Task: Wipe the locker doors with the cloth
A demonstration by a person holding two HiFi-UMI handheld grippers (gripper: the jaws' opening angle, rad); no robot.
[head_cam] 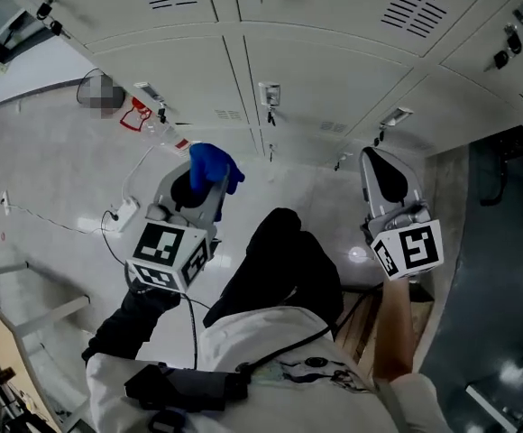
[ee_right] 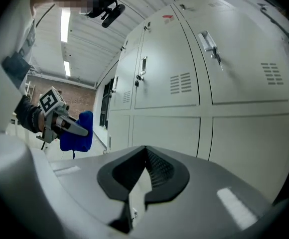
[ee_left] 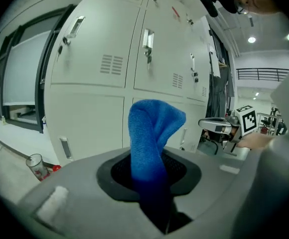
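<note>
Blue cloth (ee_left: 152, 133) is sticking up in a loose fold out of the left gripper (head_cam: 207, 184), whose jaws are pinching its lower end. The gripper is pointing the cloth toward the pale grey locker doors (ee_left: 92, 59), and the left gripper view is showing open air between the cloth's top and the metal, so it is not touching any door at this moment. In the head view the cloth is hanging over the floor (head_cam: 45, 170), near the lower row of lockers, to the left of the person's dark-trousered leg.

The right gripper (ee_right: 138, 180) is hovering further right, well apart from the left one, with its jaws drawn together on nothing and aimed at the doors on that side.

Judging from this, the wiping is either barely beginning or sitting between strokes. No door is showing a damp streak or any cleaned patch I can make out, so how much has been covered cannot be told. What is looking left to do: bringing the cloth flat against a door panel and working across each one, steering round the latches (ee_left: 147, 40). A clear cup (ee_left: 35, 166) is standing on the floor at the far left, close to the lockers' base.
</note>
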